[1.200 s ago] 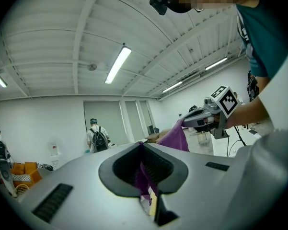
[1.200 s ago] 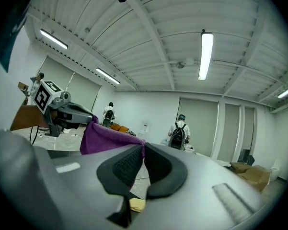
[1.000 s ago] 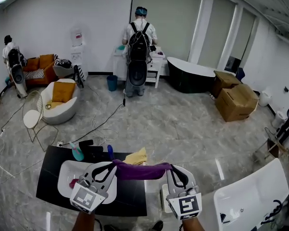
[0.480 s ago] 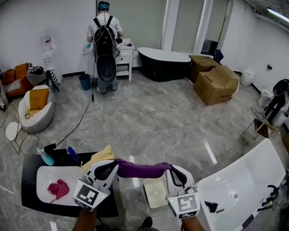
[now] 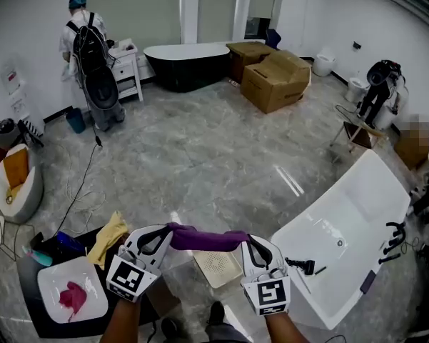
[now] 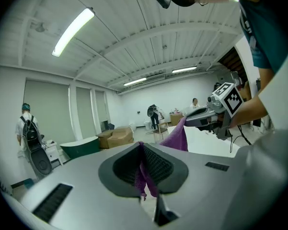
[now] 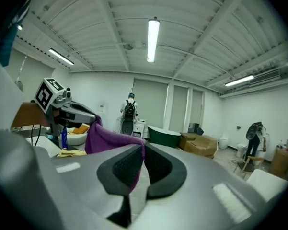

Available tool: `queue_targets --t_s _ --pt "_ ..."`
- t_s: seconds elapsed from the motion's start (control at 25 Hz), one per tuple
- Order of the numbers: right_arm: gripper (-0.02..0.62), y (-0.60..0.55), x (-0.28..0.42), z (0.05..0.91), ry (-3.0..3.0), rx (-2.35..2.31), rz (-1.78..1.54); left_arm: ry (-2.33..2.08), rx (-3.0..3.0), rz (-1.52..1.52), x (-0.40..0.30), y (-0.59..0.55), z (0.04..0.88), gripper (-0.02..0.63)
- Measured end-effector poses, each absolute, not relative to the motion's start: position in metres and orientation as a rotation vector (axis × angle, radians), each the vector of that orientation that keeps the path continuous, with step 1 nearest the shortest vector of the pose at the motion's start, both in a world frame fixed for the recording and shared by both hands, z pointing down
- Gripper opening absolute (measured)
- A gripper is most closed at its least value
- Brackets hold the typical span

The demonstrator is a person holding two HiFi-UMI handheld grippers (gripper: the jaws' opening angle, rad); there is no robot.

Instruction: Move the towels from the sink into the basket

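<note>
Status: purple towel (image 5: 205,239) was held stretched in midair near basket (image 5: 218,269) | left gripper (image 5: 168,230) and right gripper (image 5: 247,240) were clamped on its ends | red towel (image 5: 73,296) was seen in sink (image 5: 94,290) | bathtub (image 5: 350,234) close by, right.

I see an evenly bright room, lit by ceiling tube lights (image 7: 153,40) that glare white on the glossy floor (image 5: 289,181). Shadows are soft and faint. Heavy fisheye bend and dark corners in both gripper views; straight lines bow in the head view. The grey foreground near those lenses is soft, the purple towel (image 5: 203,239) reasonably sharp.
</note>
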State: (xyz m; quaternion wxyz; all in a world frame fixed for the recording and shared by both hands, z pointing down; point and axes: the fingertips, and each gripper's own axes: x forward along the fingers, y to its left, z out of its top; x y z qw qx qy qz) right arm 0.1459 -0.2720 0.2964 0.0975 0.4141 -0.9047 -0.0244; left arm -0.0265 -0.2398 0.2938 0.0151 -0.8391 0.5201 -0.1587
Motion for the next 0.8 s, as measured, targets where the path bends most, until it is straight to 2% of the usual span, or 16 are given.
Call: queue_targets --t_s 0.36,0.8 --pt "0.020 -0.294 0.215 0.386 -2.522 1.490 0.080 1.367 -2.769 -0.583 0.037 -0.297 0.374 0.020" --pt "0.020 -0.304 0.274 0.522 -2.377 1.615 0.238 1.197 -2.929 -0.703 0.100 -0.343 0.516 0.020"
